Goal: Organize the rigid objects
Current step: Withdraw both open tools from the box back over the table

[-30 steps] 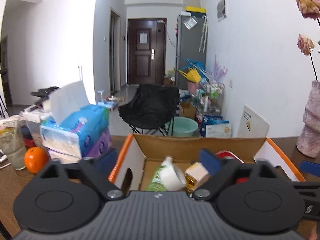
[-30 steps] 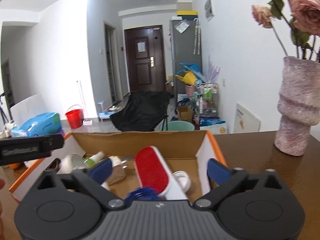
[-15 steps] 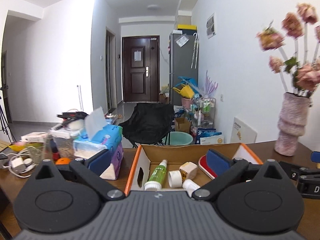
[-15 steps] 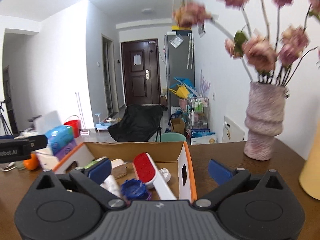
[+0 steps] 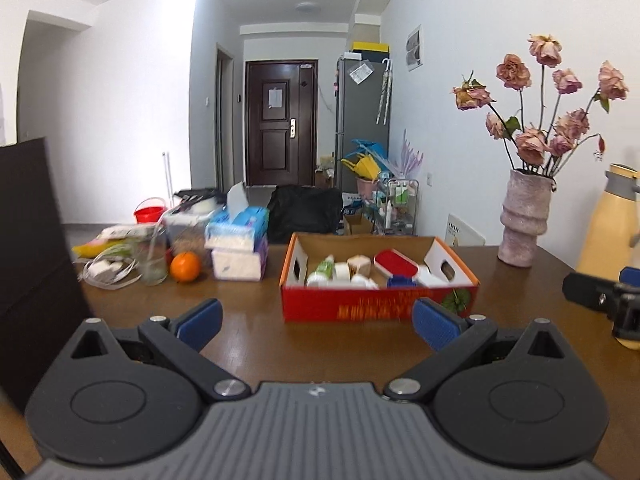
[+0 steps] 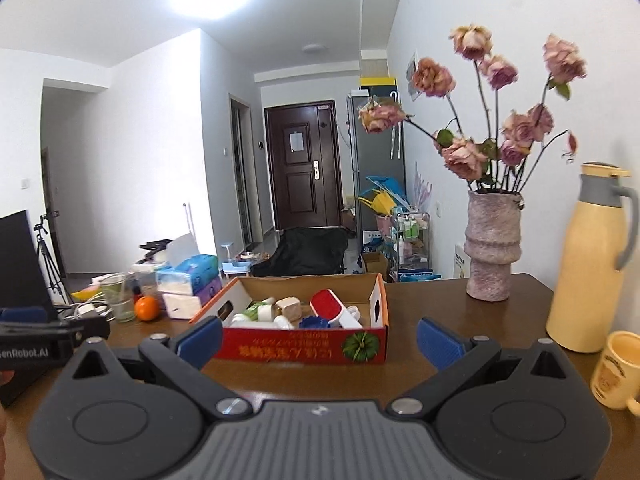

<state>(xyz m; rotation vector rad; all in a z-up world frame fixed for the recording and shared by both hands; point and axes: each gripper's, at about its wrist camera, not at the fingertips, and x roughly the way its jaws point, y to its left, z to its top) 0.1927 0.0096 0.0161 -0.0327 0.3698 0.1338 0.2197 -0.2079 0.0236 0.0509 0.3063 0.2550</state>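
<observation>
A red and orange cardboard box (image 5: 376,307) stands on the brown table; it also shows in the right wrist view (image 6: 304,347). Inside lie a green-labelled bottle (image 5: 322,269), white jars, a tan block (image 5: 360,262), a red lint brush (image 5: 395,264) and a blue lid (image 5: 400,281). My left gripper (image 5: 318,326) is open and empty, held back from the box's near side. My right gripper (image 6: 320,338) is open and empty, also back from the box.
Left of the box are tissue packs (image 5: 238,246), an orange (image 5: 185,266), a glass (image 5: 154,258) and cables. A vase of dried roses (image 6: 491,256), a yellow thermos (image 6: 588,260) and a mug (image 6: 618,368) stand to the right. A dark panel (image 5: 32,240) rises at far left.
Both grippers have pulled back and up from inside the box. The whole box now shows in front of them. Both stay open and empty.
</observation>
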